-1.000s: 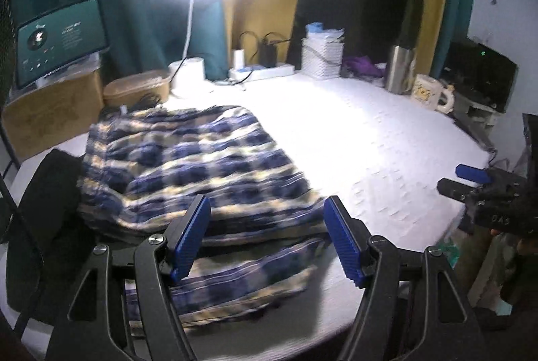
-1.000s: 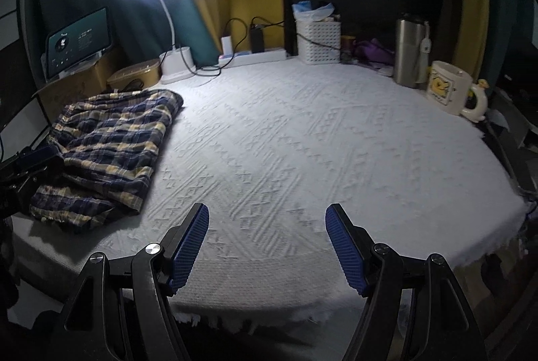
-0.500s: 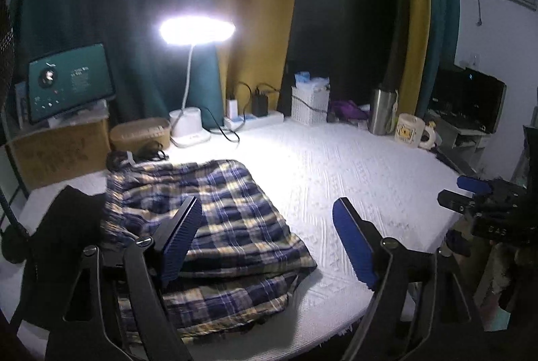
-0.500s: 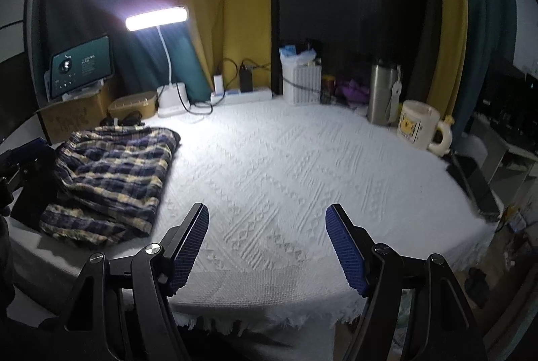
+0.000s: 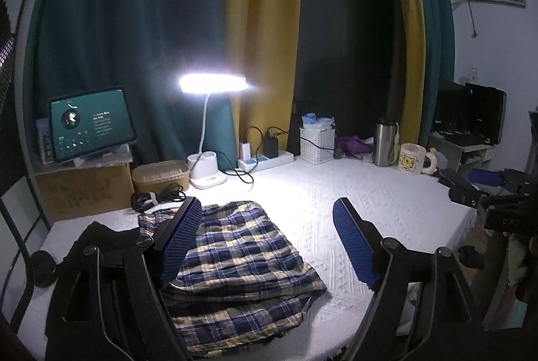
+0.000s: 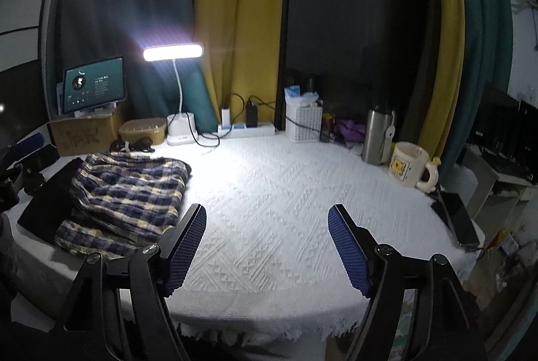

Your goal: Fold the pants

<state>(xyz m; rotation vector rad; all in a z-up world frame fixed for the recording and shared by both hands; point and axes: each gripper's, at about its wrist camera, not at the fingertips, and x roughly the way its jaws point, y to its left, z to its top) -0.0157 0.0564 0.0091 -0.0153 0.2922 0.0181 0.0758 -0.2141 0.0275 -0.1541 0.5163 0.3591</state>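
Two claws show, both spread wide and holding nothing. In the left wrist view, the left claw [image 5: 265, 240] hangs above the bench [image 5: 386, 203], and the pants [image 5: 242, 263] lie just below and ahead of it as a folded plaid bundle, partly behind its left finger. A black cloth [image 5: 101, 236] sits beside the pants on the claw's left, and a cable [image 5: 154, 194] coils just beyond them. Far ahead stand the lamp [image 5: 212, 85] and a mug [image 5: 410, 158]; the right claw [image 5: 484, 184] appears at this view's right edge. The bundle's near edge looks loose and uneven, so I judge that a careless nudge there could drag the layers apart, and a grab too far left could catch the black cloth too. In the right wrist view, the right claw [image 6: 267, 246] hovers over bare white cover with nothing between its fingers; the pants [image 6: 131, 192] lie well to its left, apart from it. A phone [image 6: 459, 219] lies at the bench's edge to the claw's right, near the mug [image 6: 408, 167]; a broad sweep that way could knock either one off. The fold looks done or nearly so.
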